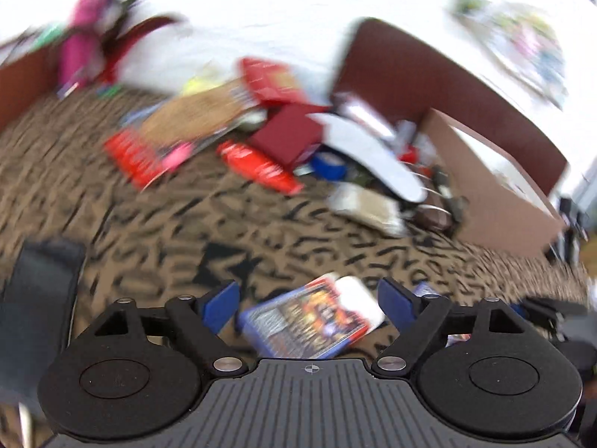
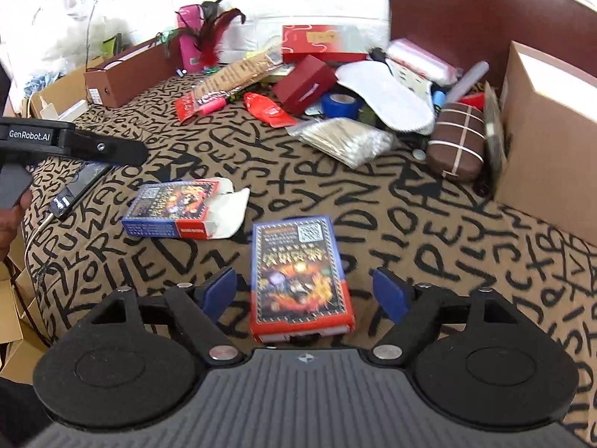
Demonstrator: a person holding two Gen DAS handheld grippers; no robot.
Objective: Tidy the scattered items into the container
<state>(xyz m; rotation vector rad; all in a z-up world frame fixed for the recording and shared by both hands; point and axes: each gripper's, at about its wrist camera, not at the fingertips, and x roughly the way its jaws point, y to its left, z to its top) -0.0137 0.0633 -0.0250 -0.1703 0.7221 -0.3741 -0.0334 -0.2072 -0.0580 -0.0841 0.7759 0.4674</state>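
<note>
My right gripper point(image 2: 304, 291) is open, low over the patterned cloth, with a closed card deck box point(image 2: 298, 280) lying between its blue fingers. A second card box point(image 2: 175, 211) with its white flap open lies to the left. The left wrist view is blurred. There my left gripper point(image 1: 309, 298) is open above the open-flap card box point(image 1: 313, 317). The left gripper's body point(image 2: 71, 142) shows at the left edge of the right wrist view. A cardboard box point(image 2: 552, 142) stands at the right.
A pile lies at the back: red boxes point(image 2: 304, 82), blue tape roll point(image 2: 341, 104), white insole point(image 2: 388, 93), bag of cotton swabs point(image 2: 347, 142), brown case point(image 2: 459, 145), pink bottle point(image 2: 188, 37). A phone point(image 2: 78, 190) lies at left. A brown shoebox point(image 2: 123, 78) stands back left.
</note>
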